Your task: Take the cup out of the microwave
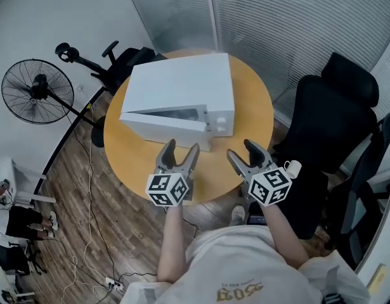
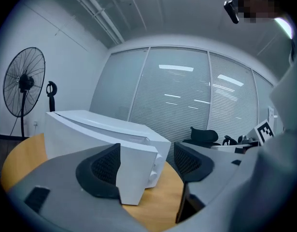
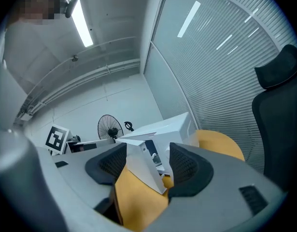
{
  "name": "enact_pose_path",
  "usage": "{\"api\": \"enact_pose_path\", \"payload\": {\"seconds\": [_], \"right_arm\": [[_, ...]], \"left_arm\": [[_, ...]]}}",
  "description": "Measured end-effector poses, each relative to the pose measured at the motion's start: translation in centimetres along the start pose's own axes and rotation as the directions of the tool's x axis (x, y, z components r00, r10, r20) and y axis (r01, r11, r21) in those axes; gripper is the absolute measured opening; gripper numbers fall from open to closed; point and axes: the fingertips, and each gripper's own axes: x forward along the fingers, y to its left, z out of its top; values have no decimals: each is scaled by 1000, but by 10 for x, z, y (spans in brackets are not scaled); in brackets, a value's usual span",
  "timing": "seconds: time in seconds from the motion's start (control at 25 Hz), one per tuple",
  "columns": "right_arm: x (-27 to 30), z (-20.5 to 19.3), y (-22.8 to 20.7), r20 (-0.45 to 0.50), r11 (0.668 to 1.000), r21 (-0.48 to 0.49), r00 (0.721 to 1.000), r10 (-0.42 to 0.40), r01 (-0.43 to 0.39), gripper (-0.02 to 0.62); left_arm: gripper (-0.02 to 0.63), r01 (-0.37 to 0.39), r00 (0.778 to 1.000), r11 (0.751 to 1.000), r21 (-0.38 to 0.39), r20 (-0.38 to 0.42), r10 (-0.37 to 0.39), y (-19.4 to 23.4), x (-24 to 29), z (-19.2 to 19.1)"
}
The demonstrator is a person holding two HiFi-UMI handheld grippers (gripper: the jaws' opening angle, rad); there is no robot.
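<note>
A white microwave (image 1: 182,84) stands on a round wooden table (image 1: 253,109), its door (image 1: 166,124) ajar by a narrow gap at the right. My left gripper (image 1: 181,149) is open just in front of the door's free edge. In the left gripper view that door (image 2: 136,173) stands between the jaws of the left gripper (image 2: 146,166), untouched. My right gripper (image 1: 243,151) is open beside it, off the control panel's corner. The right gripper view looks into the gap of the microwave (image 3: 167,127). A small white shape (image 3: 152,155) shows inside; I cannot tell whether it is the cup.
Black office chairs (image 1: 334,113) crowd the table's right side, and another chair (image 1: 122,62) stands at the back left. A standing fan (image 1: 36,90) is on the left. Cables (image 1: 93,220) trail over the wooden floor. Glass walls with blinds close off the back.
</note>
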Motion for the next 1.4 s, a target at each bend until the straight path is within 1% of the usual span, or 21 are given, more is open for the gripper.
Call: {"api": "enact_pose_path", "payload": {"seconds": [0.2, 0.4, 0.52, 0.72, 0.84, 0.92, 1.12, 1.24, 1.4], "right_arm": [[11, 4, -14, 6, 999, 16, 999, 39, -39, 275], [17, 2, -16, -7, 997, 12, 997, 72, -72, 275], [19, 1, -16, -15, 997, 10, 997, 81, -81, 275], [24, -1, -20, -28, 996, -8, 996, 85, -85, 275], [29, 2, -26, -34, 997, -4, 996, 77, -77, 275], [31, 2, -30, -36, 998, 6, 997, 68, -68, 275], [35, -5, -37, -42, 998, 35, 998, 52, -51, 275], [33, -12, -41, -46, 998, 53, 998, 38, -35, 275], [30, -17, -47, -54, 998, 60, 998, 21, -18, 275]], "left_arm": [[347, -34, 999, 999, 42, -9, 34, 1, 17, 2], [351, -52, 999, 997, 52, -8, 53, 2, 21, 6], [353, -48, 999, 997, 62, -10, 49, 3, 26, 8], [357, -21, 1000, 998, 64, 1, 21, 3, 40, 10], [364, -9, 1000, 996, 93, -27, 12, 0, 52, 8], [365, -7, 998, 991, 132, -54, 15, -2, 58, 4], [376, -3, 995, 968, 252, -98, 29, -6, 71, -4], [379, -10, 991, 930, 367, -119, 57, -8, 75, -9], [382, -18, 990, 901, 434, -121, 78, -5, 78, -13]]}}
